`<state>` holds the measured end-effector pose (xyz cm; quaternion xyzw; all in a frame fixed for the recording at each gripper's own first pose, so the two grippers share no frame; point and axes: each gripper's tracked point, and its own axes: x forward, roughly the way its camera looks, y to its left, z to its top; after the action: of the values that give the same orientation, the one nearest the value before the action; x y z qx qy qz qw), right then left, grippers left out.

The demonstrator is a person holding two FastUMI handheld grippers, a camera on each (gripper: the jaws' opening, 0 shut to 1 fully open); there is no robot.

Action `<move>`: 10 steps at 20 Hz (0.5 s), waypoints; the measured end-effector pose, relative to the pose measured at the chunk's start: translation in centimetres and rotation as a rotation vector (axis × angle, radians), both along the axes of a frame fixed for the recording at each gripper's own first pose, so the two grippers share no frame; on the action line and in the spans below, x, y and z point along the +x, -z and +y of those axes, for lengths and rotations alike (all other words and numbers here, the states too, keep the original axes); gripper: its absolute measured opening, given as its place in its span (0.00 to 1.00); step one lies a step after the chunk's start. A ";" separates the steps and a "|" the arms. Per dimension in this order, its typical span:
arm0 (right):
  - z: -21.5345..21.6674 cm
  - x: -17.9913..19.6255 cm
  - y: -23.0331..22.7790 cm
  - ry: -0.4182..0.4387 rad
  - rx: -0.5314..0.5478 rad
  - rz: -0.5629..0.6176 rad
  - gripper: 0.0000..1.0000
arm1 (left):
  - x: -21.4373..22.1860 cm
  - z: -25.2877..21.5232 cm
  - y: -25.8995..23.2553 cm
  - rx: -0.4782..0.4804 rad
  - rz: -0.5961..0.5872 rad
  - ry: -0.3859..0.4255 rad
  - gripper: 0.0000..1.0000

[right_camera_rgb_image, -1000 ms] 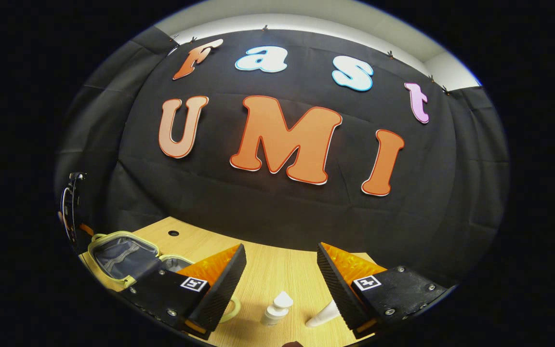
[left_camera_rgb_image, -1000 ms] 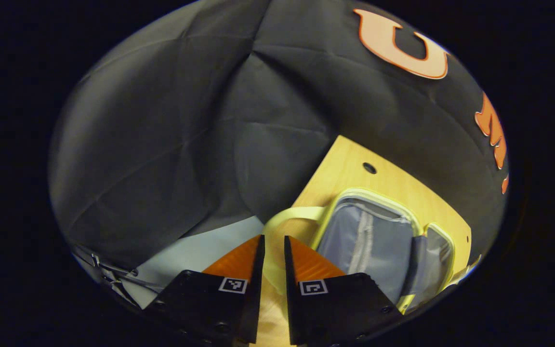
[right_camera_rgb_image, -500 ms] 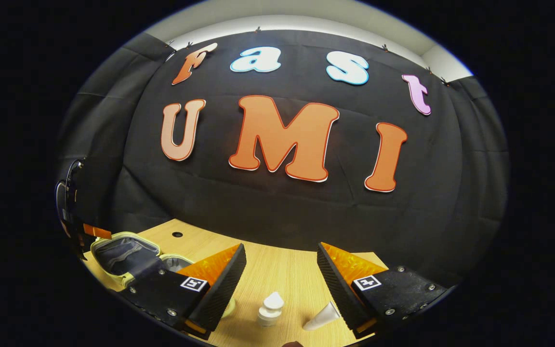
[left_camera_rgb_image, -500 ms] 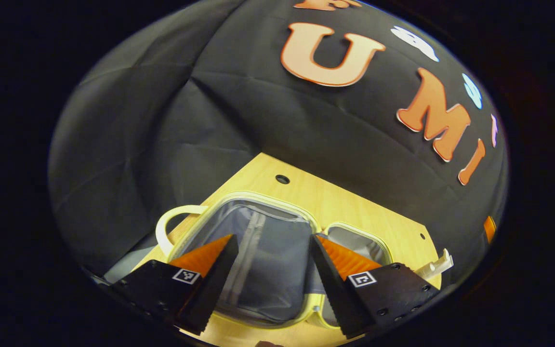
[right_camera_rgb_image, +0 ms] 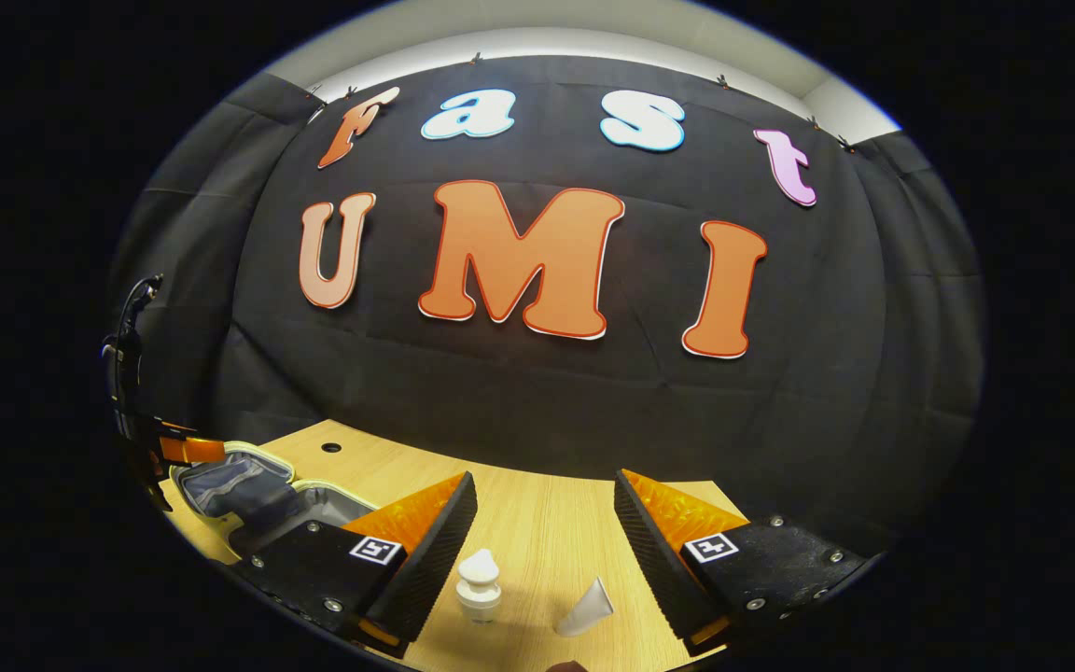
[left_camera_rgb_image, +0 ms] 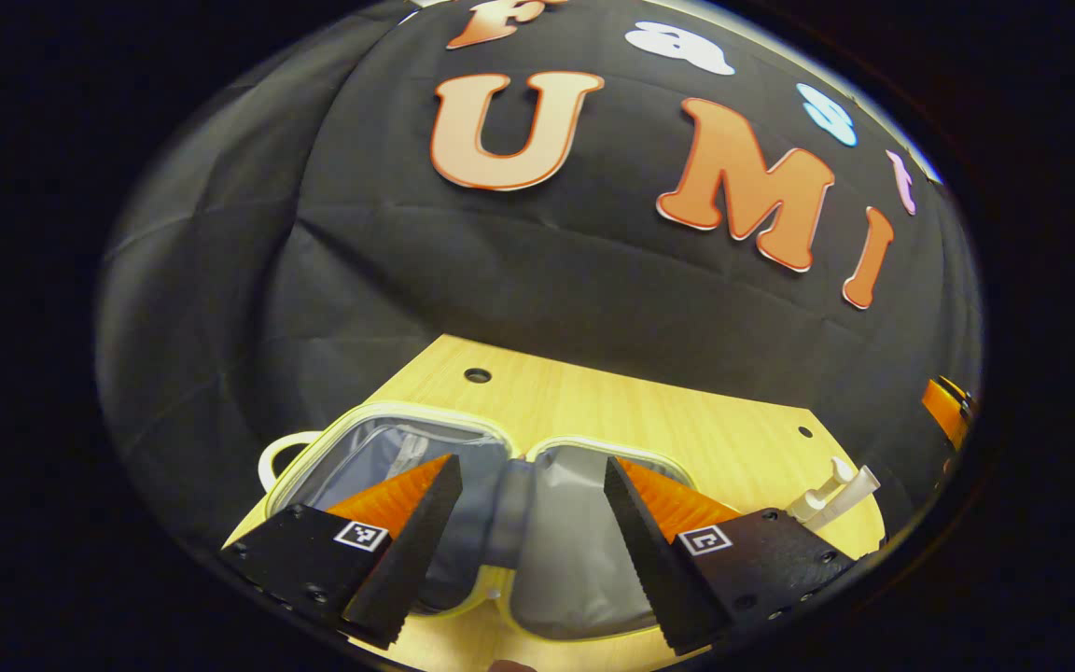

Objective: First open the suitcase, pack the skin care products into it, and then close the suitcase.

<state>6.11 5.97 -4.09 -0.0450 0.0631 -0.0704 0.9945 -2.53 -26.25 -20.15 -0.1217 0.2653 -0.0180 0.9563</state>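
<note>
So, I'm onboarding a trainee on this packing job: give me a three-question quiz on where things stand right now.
1. True or false: the suitcase lies open on the table.
2. The pump bottle and the tube are: A) inside the suitcase; B) on the table ahead of the right gripper; C) held in the left gripper.
3. Fill in: both grippers have their jaws ____.

Key
1. True: both lined halves face up.
2. B: they stand on the bare wood between the right gripper's spread fingers, apart from each other.
3. Open: neither holds anything.
</note>
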 end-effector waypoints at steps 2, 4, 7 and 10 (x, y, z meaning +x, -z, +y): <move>-0.7 -0.2 0.4 0.005 0.011 0.002 0.94 | -0.1 -2.5 -0.1 0.016 -0.004 0.039 0.97; -1.2 -0.4 1.1 0.007 0.012 0.006 0.94 | 0.0 -5.3 -0.4 0.015 -0.015 0.078 0.98; -2.0 -0.8 3.1 0.008 0.028 0.041 0.94 | 0.3 -9.1 -0.9 0.036 -0.045 0.129 0.98; -2.9 -1.3 5.1 0.012 0.055 0.076 0.95 | 0.2 -13.0 -1.5 0.065 -0.085 0.185 0.98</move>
<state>4.85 3.12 -9.16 -0.0200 0.1028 -0.0726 0.9918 -2.30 -39.22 -18.70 -0.0647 0.2350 -0.1027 0.9644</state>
